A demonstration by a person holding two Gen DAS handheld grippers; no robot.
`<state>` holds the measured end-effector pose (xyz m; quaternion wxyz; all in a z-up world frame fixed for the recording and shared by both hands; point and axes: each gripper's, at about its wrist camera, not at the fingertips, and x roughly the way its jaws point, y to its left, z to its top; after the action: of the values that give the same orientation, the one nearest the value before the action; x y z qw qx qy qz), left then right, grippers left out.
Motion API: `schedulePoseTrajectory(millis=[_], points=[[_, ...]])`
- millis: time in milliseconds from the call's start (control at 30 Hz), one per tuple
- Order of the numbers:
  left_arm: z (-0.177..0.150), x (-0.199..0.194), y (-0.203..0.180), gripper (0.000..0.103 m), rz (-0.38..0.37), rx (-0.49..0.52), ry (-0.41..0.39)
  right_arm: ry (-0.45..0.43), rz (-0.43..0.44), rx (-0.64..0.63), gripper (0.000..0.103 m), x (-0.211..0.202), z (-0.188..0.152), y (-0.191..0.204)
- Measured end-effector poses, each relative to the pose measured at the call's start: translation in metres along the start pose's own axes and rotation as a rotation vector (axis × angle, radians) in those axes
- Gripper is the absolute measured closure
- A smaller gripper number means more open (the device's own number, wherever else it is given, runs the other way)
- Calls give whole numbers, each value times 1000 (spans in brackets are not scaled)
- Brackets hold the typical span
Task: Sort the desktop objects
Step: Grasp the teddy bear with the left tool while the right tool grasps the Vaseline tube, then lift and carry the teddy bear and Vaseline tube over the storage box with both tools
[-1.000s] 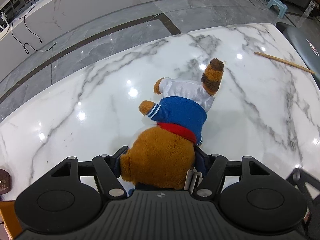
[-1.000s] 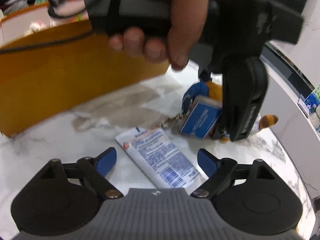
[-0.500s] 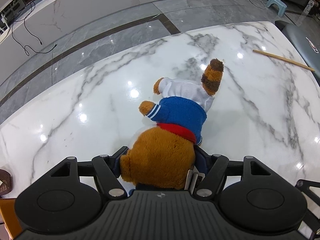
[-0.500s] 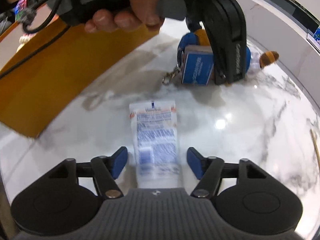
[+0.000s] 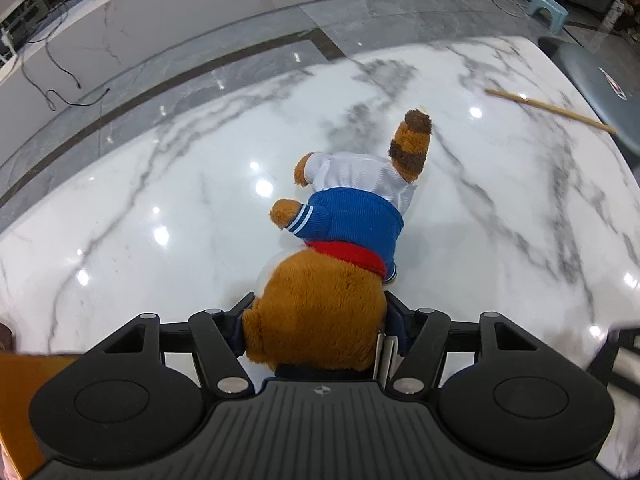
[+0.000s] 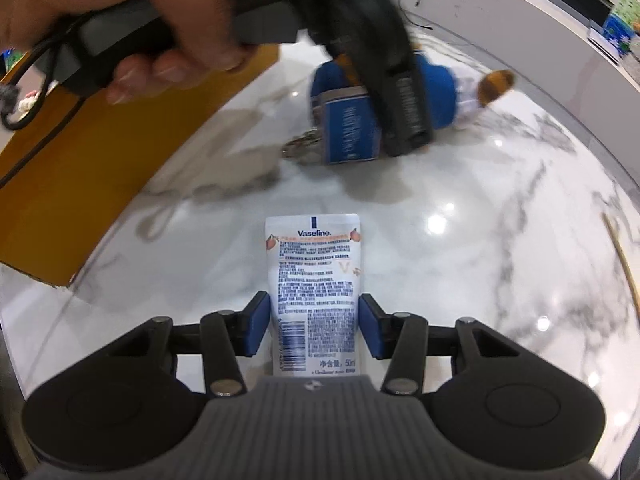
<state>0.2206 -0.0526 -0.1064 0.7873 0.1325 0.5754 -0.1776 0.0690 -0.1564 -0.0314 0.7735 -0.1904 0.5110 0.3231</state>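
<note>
A brown plush toy in a blue and white outfit lies on the white marble table. Its head fills the gap of my left gripper, whose jaws are closing and press on it from both sides. The right wrist view shows the same toy with a blue tag under a left finger. A white Vaseline tube lies flat on the table. My right gripper straddles its lower half, jaws closing, blue pads just beside its edges.
A brown cardboard box stands at the left, close to a hand that holds the left gripper. A thin wooden stick lies near the far right table edge, beside a grey chair.
My right gripper has rolled and lined up with the tube, and its jaws have narrowed from wide apart to the tube's edges. The left gripper and the plush toy have hardly moved.
</note>
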Motion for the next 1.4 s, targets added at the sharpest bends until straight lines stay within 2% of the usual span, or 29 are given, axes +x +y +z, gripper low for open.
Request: schedulePoseTrajectory(millis=[233, 333, 600, 867, 1400], points=[[-18, -15, -13, 33, -1, 13, -17, -23, -28, 36, 53, -18, -8, -15], [-22, -27, -18, 39, -8, 6, -32, -35, -40, 50, 53, -26, -10, -20], [-31, -51, -32, 41, 1, 32, -47, -75, -68, 81, 53, -34, -15, -25], [-39, -93, -36, 41, 12, 2, -135, -120, -87, 96, 54, -48, -18, -28], [-79, -181, -17, 41, 75, -45, -247, -288, -84, 89, 55, -95, 16, 2]])
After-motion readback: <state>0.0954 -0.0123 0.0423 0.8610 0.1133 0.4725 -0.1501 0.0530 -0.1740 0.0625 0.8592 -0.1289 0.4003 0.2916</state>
